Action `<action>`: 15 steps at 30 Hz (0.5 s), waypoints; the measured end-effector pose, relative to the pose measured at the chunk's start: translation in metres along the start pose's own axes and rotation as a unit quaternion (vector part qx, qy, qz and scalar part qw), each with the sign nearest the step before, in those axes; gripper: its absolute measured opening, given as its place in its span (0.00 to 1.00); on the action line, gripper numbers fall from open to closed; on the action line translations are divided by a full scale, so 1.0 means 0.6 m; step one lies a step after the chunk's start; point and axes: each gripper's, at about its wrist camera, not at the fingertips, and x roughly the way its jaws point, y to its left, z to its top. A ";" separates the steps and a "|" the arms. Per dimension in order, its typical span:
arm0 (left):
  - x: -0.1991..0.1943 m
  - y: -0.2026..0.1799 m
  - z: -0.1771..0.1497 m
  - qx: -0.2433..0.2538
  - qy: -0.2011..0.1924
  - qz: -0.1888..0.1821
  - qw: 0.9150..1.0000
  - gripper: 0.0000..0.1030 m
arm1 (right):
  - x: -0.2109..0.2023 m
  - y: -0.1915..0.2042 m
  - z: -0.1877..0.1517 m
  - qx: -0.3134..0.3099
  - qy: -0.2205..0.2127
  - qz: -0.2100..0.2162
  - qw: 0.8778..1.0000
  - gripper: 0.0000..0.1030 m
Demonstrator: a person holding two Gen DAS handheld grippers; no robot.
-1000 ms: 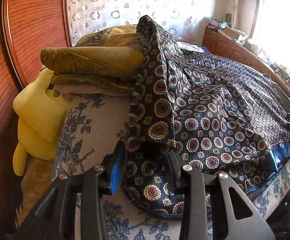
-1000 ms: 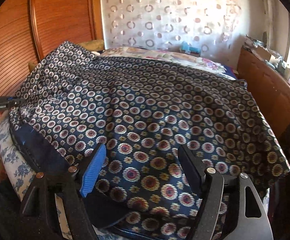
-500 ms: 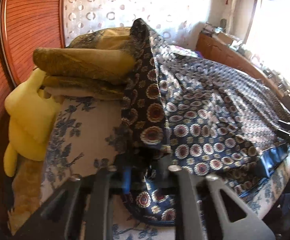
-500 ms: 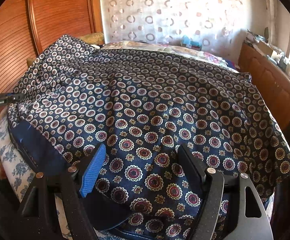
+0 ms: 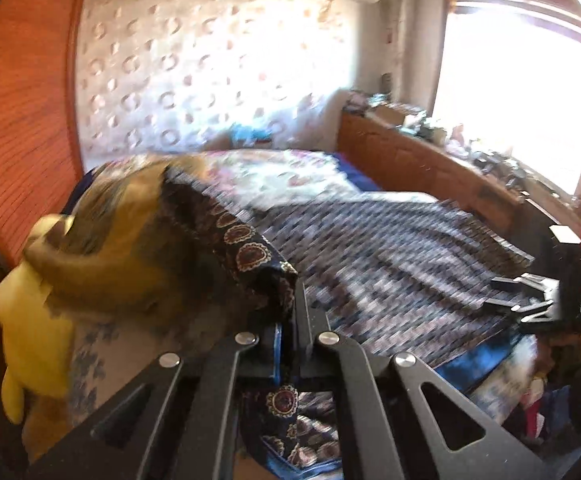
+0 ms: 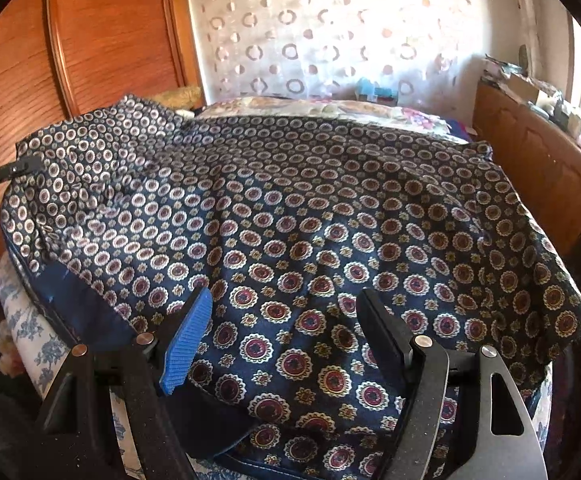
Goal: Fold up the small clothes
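1. Left wrist view: the left gripper (image 5: 288,334) pinches a corner of the patterned navy cloth (image 5: 390,256), its fingers closed on the fabric, apparently to lift it for a fold; a yellow plush toy (image 5: 30,328) sits alongside.
2. Right wrist view: the right gripper (image 6: 286,336) hovers with fingers apart above the cloth (image 6: 310,208), spread across the bed (image 6: 22,320).

cloth (image 6: 310,220) on bed (image 6: 22,320) | pillows (image 5: 102,264) left – dresser (image 6: 538,168) right
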 end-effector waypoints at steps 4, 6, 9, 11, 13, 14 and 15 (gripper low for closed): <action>0.015 -0.054 0.038 0.027 -0.011 -0.025 0.999 0.00 | -0.019 -0.019 -0.002 0.010 -0.011 -0.003 1.000 0.74; 0.024 -0.080 0.056 0.040 -0.013 -0.039 0.998 0.00 | -0.030 -0.030 -0.007 0.016 -0.013 -0.005 1.000 0.74; 0.033 -0.117 0.079 0.056 -0.015 -0.057 0.997 0.00 | -0.054 -0.053 -0.014 0.026 -0.021 -0.013 0.999 0.74; 0.041 -0.146 0.094 0.071 -0.016 -0.070 0.995 0.00 | -0.068 -0.065 -0.018 0.033 -0.027 -0.018 0.999 0.74; 0.045 -0.175 0.108 0.086 -0.016 -0.084 0.993 0.00 | -0.087 -0.083 -0.021 0.042 -0.035 -0.024 0.998 0.74; 0.049 -0.190 0.115 0.093 -0.016 -0.091 0.991 0.00 | -0.094 -0.090 -0.023 0.046 -0.039 -0.026 0.998 0.74; 0.052 -0.205 0.120 0.099 -0.016 -0.098 0.990 0.00 | -0.104 -0.100 -0.025 0.052 -0.044 -0.029 0.997 0.74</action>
